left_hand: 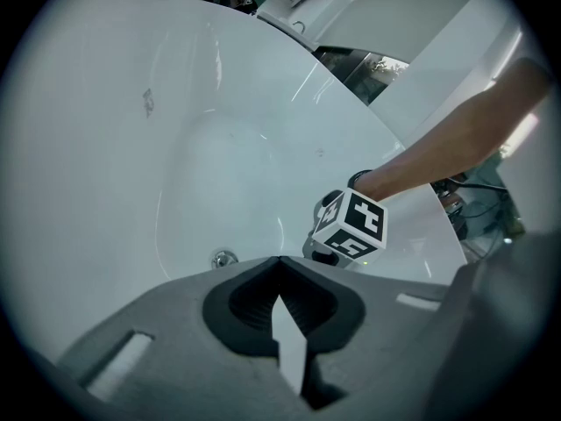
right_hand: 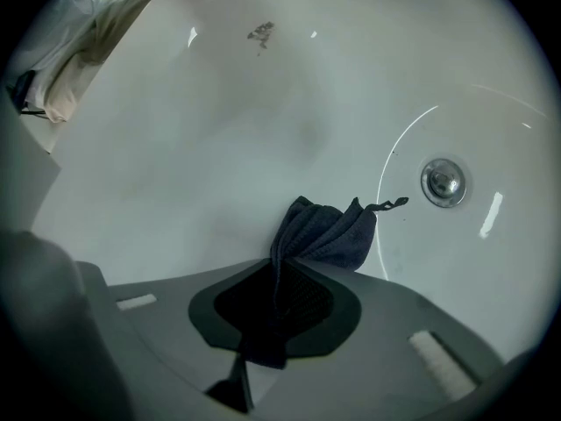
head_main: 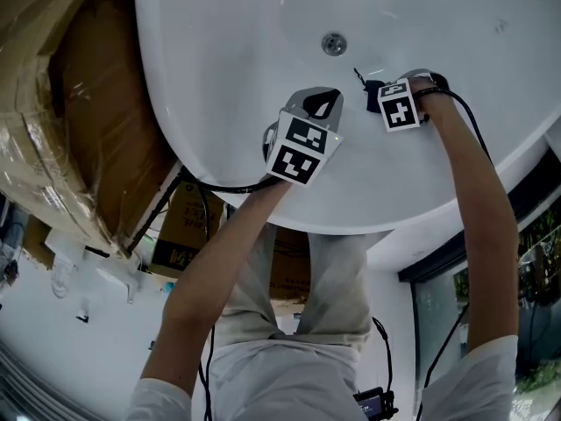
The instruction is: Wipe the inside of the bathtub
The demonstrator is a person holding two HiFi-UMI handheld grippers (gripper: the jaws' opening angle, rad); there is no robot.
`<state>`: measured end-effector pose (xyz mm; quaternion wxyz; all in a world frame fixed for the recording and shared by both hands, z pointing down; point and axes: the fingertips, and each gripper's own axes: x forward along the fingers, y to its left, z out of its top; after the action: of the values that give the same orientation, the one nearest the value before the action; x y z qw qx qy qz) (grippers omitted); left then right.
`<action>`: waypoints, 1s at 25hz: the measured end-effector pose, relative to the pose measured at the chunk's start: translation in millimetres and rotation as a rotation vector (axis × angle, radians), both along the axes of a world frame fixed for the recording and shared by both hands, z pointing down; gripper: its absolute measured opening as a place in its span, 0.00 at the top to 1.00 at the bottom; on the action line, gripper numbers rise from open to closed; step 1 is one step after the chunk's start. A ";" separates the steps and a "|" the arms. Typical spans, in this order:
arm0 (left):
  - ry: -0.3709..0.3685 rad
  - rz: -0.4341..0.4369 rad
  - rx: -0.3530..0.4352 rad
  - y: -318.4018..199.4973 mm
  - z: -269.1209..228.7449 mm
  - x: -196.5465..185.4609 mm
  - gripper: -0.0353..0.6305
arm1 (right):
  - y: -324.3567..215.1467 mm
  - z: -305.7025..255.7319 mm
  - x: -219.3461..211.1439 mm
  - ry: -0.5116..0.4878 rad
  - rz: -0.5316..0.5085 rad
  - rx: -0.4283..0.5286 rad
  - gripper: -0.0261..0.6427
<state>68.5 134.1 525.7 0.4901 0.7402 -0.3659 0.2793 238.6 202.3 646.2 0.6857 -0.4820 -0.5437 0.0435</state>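
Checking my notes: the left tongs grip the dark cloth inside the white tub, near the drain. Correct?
No: the right tongs grip the dark cloth, as the right gripper view shows. The rest holds: inside the white tub, near the drain.

From my head, the bathtub (head_main: 263, 42) runs off the top and right edges. My right claw (right_hand: 279, 274) hides the lower part of the dark cloth (right_hand: 329, 231) it pinches. The dark speck (right_hand: 260, 32) on the tub wall is too small to identify.
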 end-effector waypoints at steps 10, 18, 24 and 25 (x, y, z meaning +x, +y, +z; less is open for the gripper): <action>0.012 0.033 0.020 -0.7 -22.9 4.2 0.95 | 16.6 -35.9 4.1 -0.002 0.021 -0.014 0.89; 0.020 0.011 0.041 -5.3 -41.9 -5.1 0.95 | 24.0 -61.7 4.6 -0.027 0.029 -0.024 0.89; 0.022 0.035 0.061 -4.6 -55.3 -3.2 0.95 | 32.3 -82.6 4.9 -0.026 0.010 -0.043 0.89; 0.023 0.039 0.065 -5.3 -57.6 -3.3 0.95 | 32.7 -85.7 4.6 -0.029 0.003 -0.041 0.89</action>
<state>65.1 128.7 468.1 0.4644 0.7659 -0.3548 0.2680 243.2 235.0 560.5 0.6676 -0.4956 -0.5534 0.0484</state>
